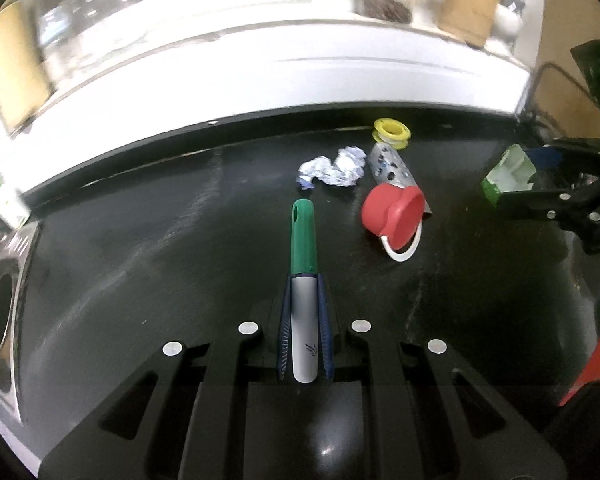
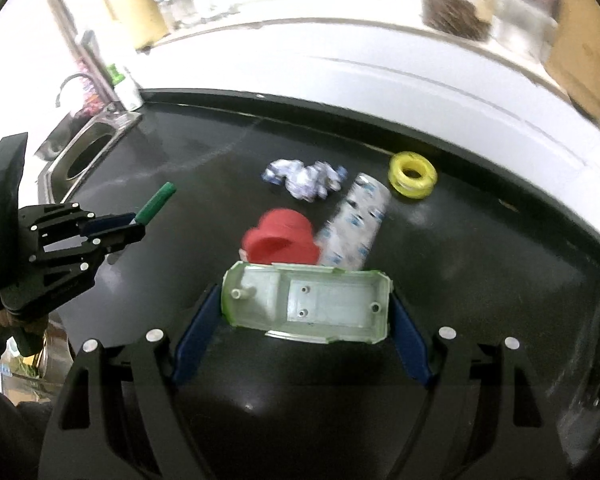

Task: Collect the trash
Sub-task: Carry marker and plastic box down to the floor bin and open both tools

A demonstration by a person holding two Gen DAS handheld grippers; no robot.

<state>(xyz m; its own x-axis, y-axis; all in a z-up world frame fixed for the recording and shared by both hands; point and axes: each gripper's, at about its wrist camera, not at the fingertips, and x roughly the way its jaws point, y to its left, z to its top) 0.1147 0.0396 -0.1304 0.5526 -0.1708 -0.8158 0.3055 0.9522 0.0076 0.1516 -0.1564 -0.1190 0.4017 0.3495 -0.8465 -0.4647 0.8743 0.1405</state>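
Two grippers are over a dark black bench (image 1: 140,240), and each one is holding something. The left gripper (image 1: 304,280) has its blue jaws closed tight on a marker pen with a grey body and a green cap (image 1: 303,264); the cap points away toward 12 o'clock. The right gripper (image 2: 306,308) has its jaws set wide, pressed on both ends of a pale green and white plastic shell shaped like a little car body (image 2: 306,304), with the hollow side facing the camera. In the left wrist view, that gripper and its shell sit at 3 o'clock. More trash lies on the bench past the marker pen. A red plastic cap with a white ring loop (image 1: 394,214) lies on its side at about 1 o'clock. Just behind it, and touching it, lies a silver tube with blue dots (image 1: 390,168). A crumpled ball of white and blue wrapper (image 1: 332,170) sits just beside the tube, at 12 o'clock. A yellow plastic spool (image 1: 392,133) sits at the far edge, near the top of the tube. A shiny metal sink (image 2: 86,156) is at the bench's left end, at 9 o'clock in the left wrist view.
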